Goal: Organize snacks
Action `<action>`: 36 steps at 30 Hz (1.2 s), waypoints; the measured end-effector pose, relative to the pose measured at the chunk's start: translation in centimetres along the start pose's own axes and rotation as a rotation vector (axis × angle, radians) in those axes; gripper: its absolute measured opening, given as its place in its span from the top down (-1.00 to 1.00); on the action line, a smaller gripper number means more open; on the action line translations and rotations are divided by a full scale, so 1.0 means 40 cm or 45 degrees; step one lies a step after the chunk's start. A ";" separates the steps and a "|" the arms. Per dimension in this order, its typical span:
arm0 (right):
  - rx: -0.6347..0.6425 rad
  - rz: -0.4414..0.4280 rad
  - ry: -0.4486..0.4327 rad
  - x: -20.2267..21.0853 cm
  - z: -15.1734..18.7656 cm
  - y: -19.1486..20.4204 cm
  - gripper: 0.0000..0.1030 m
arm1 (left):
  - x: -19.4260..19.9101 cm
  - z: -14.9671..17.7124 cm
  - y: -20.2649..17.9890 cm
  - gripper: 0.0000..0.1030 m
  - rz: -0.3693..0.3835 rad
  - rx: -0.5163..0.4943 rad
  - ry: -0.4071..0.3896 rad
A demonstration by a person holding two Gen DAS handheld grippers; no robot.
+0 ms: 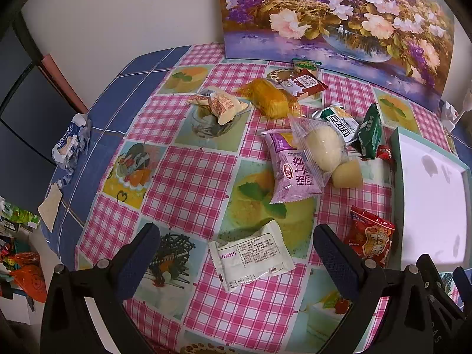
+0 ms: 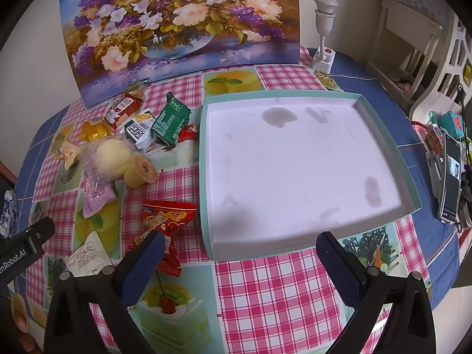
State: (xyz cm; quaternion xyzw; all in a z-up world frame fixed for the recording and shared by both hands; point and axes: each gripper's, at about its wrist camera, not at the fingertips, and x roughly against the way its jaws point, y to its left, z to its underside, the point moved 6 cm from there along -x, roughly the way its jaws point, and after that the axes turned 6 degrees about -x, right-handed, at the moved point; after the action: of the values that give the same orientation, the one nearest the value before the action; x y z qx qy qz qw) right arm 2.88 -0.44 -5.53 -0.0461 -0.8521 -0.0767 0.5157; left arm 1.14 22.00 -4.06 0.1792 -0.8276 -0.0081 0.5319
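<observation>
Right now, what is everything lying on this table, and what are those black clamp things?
shallow cardboard tray: one, teal rim, white stained floor, table's right side, empty
red crinkly snack packet: one, just left of tray
white flat printed packet: one, near the left gripper
purple swiss-roll packet: one, table middle
clear-wrapped pale bun: one, overlapping the purple packet
green foil packet: one, behind the tray's left corner
yellow wrapped cake: one, near the painting
flower painting: one, leaning at the wall
left gripper: black, blue pads, open
right gripper: same, open
</observation>
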 end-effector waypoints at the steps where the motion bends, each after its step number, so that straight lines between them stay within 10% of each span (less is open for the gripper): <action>1: -0.001 0.000 0.000 -0.001 0.001 0.000 -1.00 | -0.001 0.002 0.000 -1.00 0.000 0.001 0.002; 36: -0.017 0.006 0.019 -0.004 0.011 -0.014 -1.00 | -0.006 0.002 0.001 -1.00 -0.003 0.003 0.019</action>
State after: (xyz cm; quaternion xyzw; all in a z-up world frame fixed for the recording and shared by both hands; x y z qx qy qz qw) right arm 2.50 -0.91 -5.91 -0.0511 -0.8476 -0.0815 0.5218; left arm 1.14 22.08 -4.30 0.1810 -0.8233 -0.0063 0.5379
